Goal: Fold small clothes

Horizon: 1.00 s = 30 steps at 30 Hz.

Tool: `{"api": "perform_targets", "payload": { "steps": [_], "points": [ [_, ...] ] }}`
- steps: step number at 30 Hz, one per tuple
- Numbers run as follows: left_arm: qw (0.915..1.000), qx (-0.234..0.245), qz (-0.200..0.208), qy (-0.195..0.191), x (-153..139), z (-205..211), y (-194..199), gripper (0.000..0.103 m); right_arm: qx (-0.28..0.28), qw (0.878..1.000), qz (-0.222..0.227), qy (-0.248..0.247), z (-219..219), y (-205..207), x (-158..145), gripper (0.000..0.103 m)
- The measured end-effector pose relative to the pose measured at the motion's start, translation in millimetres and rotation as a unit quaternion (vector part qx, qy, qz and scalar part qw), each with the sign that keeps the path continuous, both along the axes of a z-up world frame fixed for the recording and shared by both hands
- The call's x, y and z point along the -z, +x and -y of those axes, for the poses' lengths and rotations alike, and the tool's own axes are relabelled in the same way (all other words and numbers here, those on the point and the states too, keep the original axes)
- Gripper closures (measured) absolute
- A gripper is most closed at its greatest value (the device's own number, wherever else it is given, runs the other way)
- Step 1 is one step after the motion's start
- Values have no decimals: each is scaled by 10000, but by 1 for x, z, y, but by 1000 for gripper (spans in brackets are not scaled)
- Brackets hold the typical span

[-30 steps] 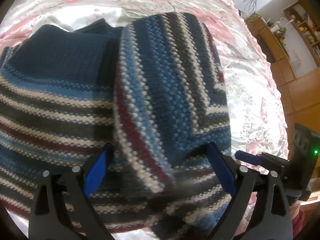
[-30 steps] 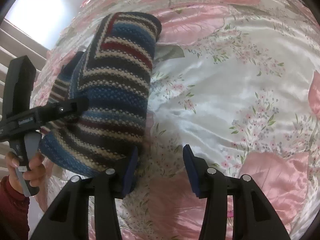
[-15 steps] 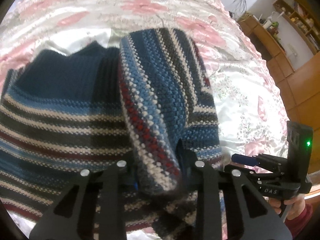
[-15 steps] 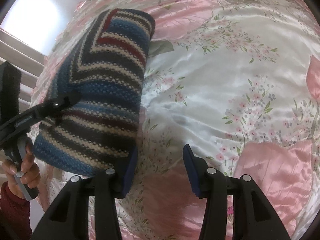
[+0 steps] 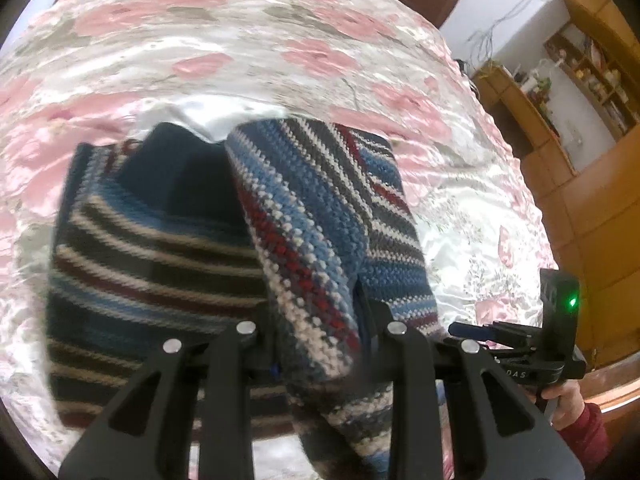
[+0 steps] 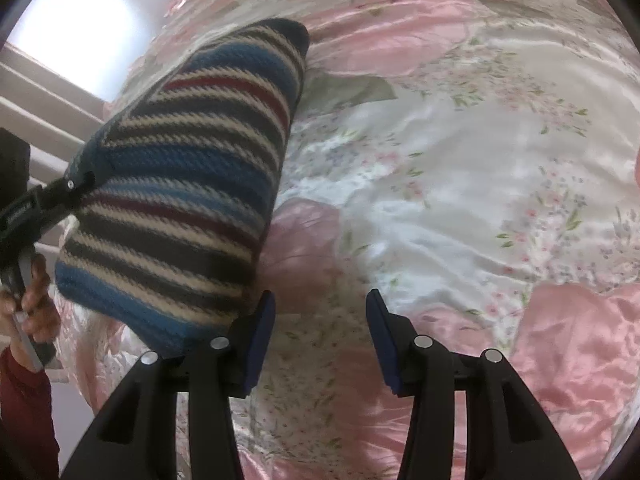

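A small striped knit sweater point(image 5: 152, 264), in blue, grey, white and dark red, lies on a floral satin bedspread point(image 5: 248, 48). One folded side of the sweater point(image 5: 312, 240) is raised off the bed, and my left gripper point(image 5: 320, 344) is shut on its lower edge. In the right wrist view the same raised flap point(image 6: 192, 184) hangs at the left, with the left gripper's body point(image 6: 36, 204) clamped on it. My right gripper point(image 6: 320, 324) is open over bare bedspread, just right of the flap, holding nothing.
The pink and white bedspread point(image 6: 460, 168) fills most of both views. Wooden cabinets and shelves point(image 5: 576, 128) stand beyond the bed's right side. A bright window point(image 6: 76, 28) is at upper left in the right wrist view. A hand in a red sleeve point(image 5: 576, 420) holds the right gripper.
My left gripper went from open around the sweater's folded edge to shut on it, then lifted the flap off the bed. The right gripper stayed open beside it.
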State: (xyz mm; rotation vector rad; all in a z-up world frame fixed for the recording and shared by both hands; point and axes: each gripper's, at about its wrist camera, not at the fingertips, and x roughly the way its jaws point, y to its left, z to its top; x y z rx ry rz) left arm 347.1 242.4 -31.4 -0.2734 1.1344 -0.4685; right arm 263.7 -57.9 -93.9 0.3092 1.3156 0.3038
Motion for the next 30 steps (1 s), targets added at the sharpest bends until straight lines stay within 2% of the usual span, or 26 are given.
{"api": "perform_targets", "payload": {
  "steps": [6,14,18,24,27,29,30],
  "points": [
    [9997,-172,92,135,-14,-44,0,77,-211,9998,20,-49,-19,1,0,55],
    [9989,-368,4,291,-21,-108,11,77,-444,9990,60,-64,-36,0,0,55],
    [9985,-425,-175,304,-6,-117,15,76,-540,9984,100,-153,-43,2,0,55],
    [9981,-82,-538,274,41,-81,10,71,-640,9974,82,-312,-51,3,2,53],
    [9975,83,-606,349,55,-68,4,57,-609,9976,35,-334,-49,4,6,53],
    [9979,112,-597,244,54,-70,0,35,-561,9979,14,-320,-46,5,8,53],
    [9981,123,-595,136,54,-73,-2,31,-544,9980,8,-309,-45,5,9,52]
  ]
}}
